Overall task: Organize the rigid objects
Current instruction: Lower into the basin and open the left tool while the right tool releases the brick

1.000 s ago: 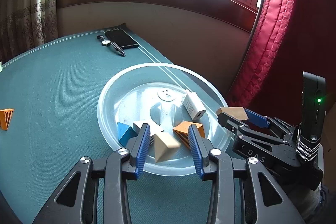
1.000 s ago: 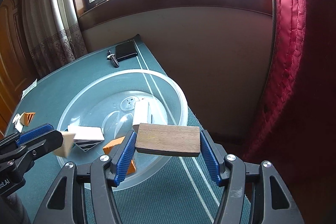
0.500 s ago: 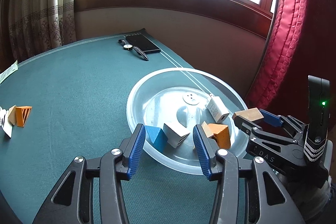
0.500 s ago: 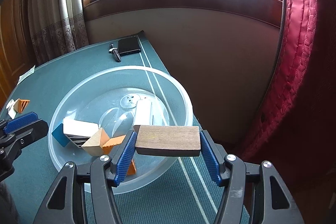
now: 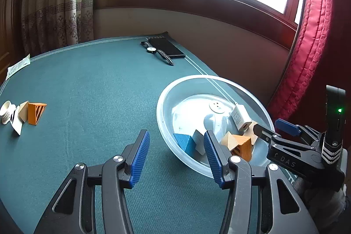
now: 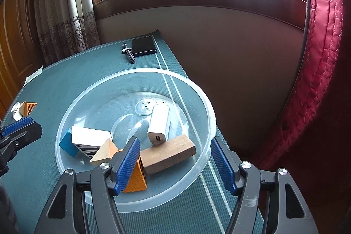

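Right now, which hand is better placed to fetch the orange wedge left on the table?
Left. Its fingers are opening, empty, on the side toward the orange wedge; the right ones, also opening, hang over the bowl.

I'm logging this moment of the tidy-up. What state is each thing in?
Left gripper: jaws opening, empty.
Right gripper: jaws opening, nothing between them.
Wooden block: released, lying in bowl.
Clear bowl: upright, holding blocks and charger.
White charger: lying in bowl.
Orange wedge: out on table.

Blocks [image 6: 169,152] lie in the bowl [image 6: 204,102]; phone [image 6: 143,46] behind it.
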Available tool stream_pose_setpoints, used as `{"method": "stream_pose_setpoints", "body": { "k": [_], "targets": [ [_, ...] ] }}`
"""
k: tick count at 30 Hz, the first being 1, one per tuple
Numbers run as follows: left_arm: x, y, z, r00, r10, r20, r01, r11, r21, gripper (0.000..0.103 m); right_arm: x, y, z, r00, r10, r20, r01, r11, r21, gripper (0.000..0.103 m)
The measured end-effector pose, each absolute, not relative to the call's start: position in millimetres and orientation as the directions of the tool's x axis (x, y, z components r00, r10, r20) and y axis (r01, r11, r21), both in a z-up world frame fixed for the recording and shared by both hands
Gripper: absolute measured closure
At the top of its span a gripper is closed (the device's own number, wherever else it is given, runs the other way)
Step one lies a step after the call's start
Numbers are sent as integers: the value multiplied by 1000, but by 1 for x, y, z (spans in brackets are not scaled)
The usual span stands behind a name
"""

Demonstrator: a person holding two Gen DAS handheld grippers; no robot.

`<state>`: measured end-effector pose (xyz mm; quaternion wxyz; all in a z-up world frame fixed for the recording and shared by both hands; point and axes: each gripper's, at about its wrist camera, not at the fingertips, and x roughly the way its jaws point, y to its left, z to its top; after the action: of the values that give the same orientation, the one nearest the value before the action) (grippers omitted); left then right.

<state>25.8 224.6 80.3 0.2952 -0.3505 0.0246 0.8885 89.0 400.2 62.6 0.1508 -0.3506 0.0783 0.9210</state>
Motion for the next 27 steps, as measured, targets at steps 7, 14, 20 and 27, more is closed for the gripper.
{"method": "stream_pose_setpoints", "body": {
  "k": [7, 14, 20, 27],
  "targets": [
    [24, 217, 77, -590, 490, -641, -522, -838, -159, 50, 89, 392, 69, -726, 211, -654, -325, -944, 56, 33],
    [16, 197, 75, -618, 455, -641, -470, -868, -161, 43, 81, 373, 79, -760, 164, -629, -283, -955, 93, 33],
    [5, 170, 74, -651, 408, -640, -405, -900, -161, 39, 72, 350, 86, -787, 110, -607, -227, -967, 119, 33],
    [-7, 132, 71, -683, 340, -646, -322, -934, -152, 38, 57, 315, 89, -800, 30, -599, -135, -982, 131, 28]
  ]
}}
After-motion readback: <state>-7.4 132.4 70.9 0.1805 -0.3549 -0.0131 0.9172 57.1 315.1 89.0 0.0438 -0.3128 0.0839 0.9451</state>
